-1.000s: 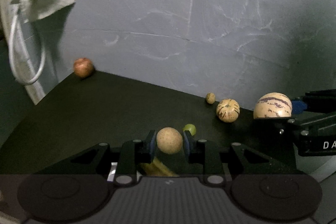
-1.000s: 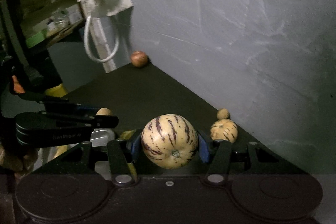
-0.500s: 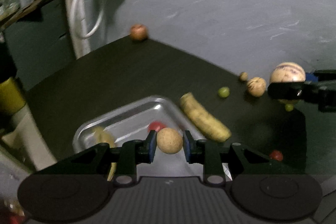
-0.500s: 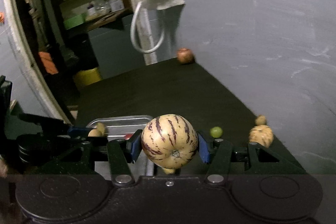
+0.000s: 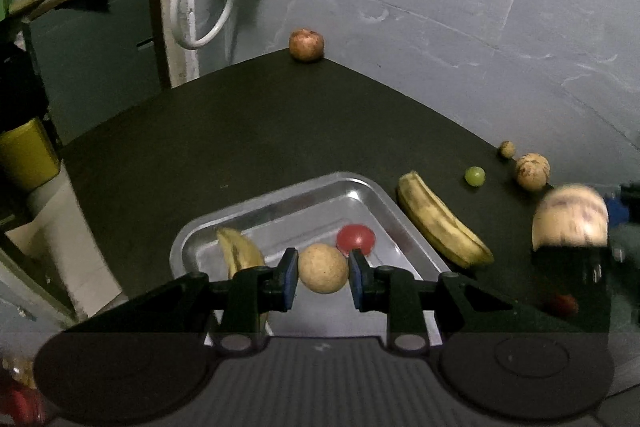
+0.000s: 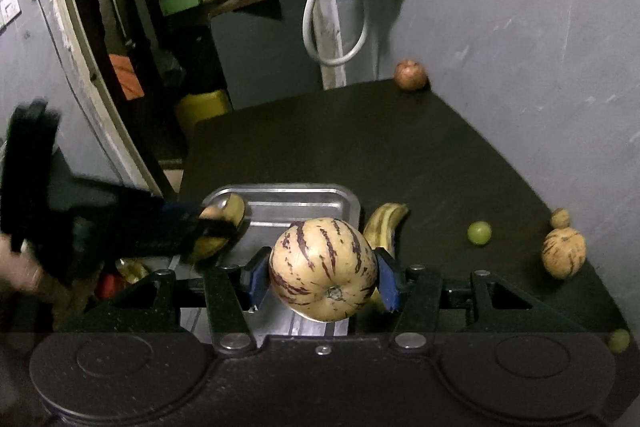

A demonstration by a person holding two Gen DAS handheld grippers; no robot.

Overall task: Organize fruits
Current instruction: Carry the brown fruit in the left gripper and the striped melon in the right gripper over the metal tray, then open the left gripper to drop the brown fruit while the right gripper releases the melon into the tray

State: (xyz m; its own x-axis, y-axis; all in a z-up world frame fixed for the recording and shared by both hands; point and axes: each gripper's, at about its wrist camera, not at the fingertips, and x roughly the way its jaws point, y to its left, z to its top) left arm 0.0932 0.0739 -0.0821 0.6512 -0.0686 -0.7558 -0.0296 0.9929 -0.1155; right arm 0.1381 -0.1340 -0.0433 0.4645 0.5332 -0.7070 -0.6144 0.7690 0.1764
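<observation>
My left gripper [image 5: 323, 274] is shut on a round tan fruit [image 5: 322, 267], held above the metal tray [image 5: 280, 199]. The tray holds a banana [image 5: 236, 251] and a red fruit [image 5: 356, 238]. My right gripper [image 6: 323, 277] is shut on a cream melon with purple stripes [image 6: 323, 269], over the tray's right edge [image 6: 352, 205]. That melon shows blurred in the left wrist view [image 5: 570, 223]. A second banana [image 5: 440, 221] lies on the black table just right of the tray.
On the table lie a green grape [image 5: 474, 175], a smaller striped melon [image 6: 563, 251], a small brown fruit [image 6: 560, 218], a reddish pomegranate [image 5: 306, 45] at the far corner and a small red fruit [image 5: 562, 303]. A grey wall bounds the right side. A yellow container [image 5: 26, 155] stands beyond the left edge.
Both grippers have swung left, each with its fruit still held. The tray, with its banana and red fruit, has come into view under them.
</observation>
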